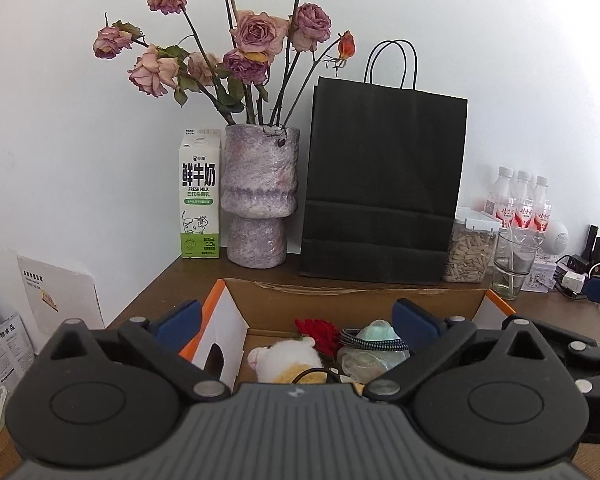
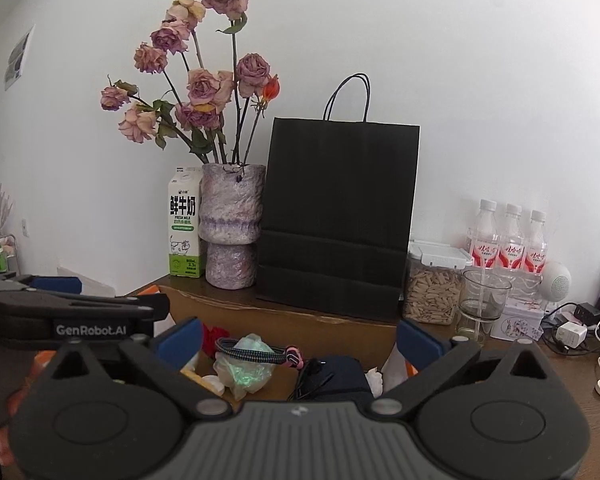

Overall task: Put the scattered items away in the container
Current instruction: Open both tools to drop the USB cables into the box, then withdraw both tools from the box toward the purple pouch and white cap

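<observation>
An open cardboard box (image 1: pixel 340 304) with orange-edged flaps stands on the wooden table. Inside lie a white plush toy (image 1: pixel 288 356), a red fabric flower (image 1: pixel 318 332), a braided cable (image 1: pixel 374 340) and a crumpled clear bag with a green sheen (image 2: pixel 246 368). A dark blue pouch (image 2: pixel 340 376) with a thin black cord lies in the box's (image 2: pixel 280 320) right part. My left gripper (image 1: pixel 298 316) hovers open over the box, its blue pads wide apart and touching nothing. My right gripper (image 2: pixel 300 340) is open beside it, above the pouch and the bag.
Behind the box stand a black paper bag (image 1: pixel 384 184), a purple vase of dried roses (image 1: pixel 260 196) and a milk carton (image 1: pixel 200 196). A seed jar (image 2: pixel 432 292), a glass (image 2: pixel 482 300), three bottles (image 2: pixel 512 240), chargers and cables (image 2: pixel 568 332) crowd the right. The table ends at the left.
</observation>
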Demonstrator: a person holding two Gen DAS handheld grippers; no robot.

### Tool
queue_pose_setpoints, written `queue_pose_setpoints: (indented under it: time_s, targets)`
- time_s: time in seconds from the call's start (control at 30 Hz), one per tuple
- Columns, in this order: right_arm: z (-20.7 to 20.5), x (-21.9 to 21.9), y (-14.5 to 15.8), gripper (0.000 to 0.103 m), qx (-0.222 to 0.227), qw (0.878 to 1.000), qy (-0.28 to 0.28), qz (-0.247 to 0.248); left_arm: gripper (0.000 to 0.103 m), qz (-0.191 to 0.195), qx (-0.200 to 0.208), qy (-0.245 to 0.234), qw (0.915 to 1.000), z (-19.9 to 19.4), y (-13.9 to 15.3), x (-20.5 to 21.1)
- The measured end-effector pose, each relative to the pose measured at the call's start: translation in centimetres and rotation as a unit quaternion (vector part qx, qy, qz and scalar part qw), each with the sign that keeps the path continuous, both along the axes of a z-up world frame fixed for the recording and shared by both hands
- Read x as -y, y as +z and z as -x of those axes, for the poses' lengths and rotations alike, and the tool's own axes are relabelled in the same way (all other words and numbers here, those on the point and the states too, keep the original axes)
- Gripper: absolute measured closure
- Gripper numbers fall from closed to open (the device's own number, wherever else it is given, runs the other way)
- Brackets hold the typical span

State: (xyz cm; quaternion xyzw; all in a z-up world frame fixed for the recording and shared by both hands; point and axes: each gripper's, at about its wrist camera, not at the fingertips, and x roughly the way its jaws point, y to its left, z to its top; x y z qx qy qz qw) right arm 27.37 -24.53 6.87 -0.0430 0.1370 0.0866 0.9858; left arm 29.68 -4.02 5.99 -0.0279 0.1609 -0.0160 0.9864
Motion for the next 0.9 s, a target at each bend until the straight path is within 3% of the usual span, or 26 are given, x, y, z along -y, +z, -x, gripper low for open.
queue_pose_setpoints:
  time_s: [0.53, 0.9]
  targets:
    - [0.4, -0.1, 0.2, 0.000, 0.002, 1.000, -0.009, 0.001, 0.000, 0.010, 0.012, 0.016, 0.9998, 0.9, -0.3, -0.9]
    - [0.7, -0.3, 0.2, 0.000, -0.003, 1.000, -0.009, 0.001, 0.000, -0.010, 0.027, 0.008, 0.9995, 2.3, -0.7, -1.1]
